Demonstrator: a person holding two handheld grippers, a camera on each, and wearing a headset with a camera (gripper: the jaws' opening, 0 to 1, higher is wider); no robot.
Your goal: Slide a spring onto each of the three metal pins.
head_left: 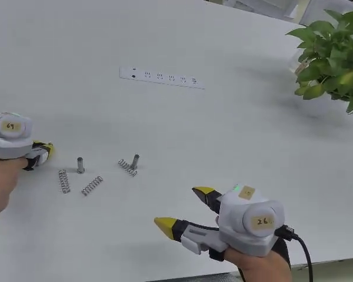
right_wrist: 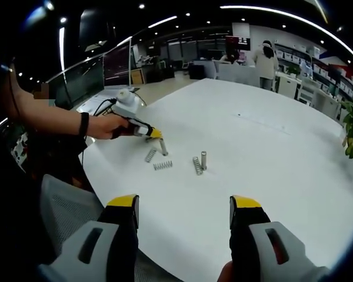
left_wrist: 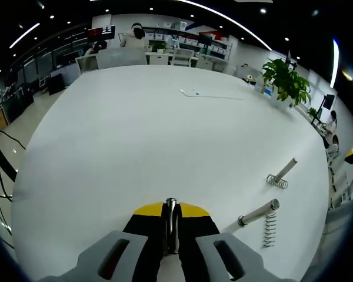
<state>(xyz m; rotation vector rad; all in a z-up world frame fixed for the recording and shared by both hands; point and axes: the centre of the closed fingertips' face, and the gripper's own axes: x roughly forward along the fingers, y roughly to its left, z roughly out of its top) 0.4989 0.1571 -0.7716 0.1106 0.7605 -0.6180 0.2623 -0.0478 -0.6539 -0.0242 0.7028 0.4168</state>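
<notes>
Pin gripped by tool 69, tool 26 gaping.

Matt white tabletop, dull grey metal pins — bare wire springs

Right gripper fingers spread, springs, pin beyond

Two pins upright, third pin in left tool — three springs flat
</notes>
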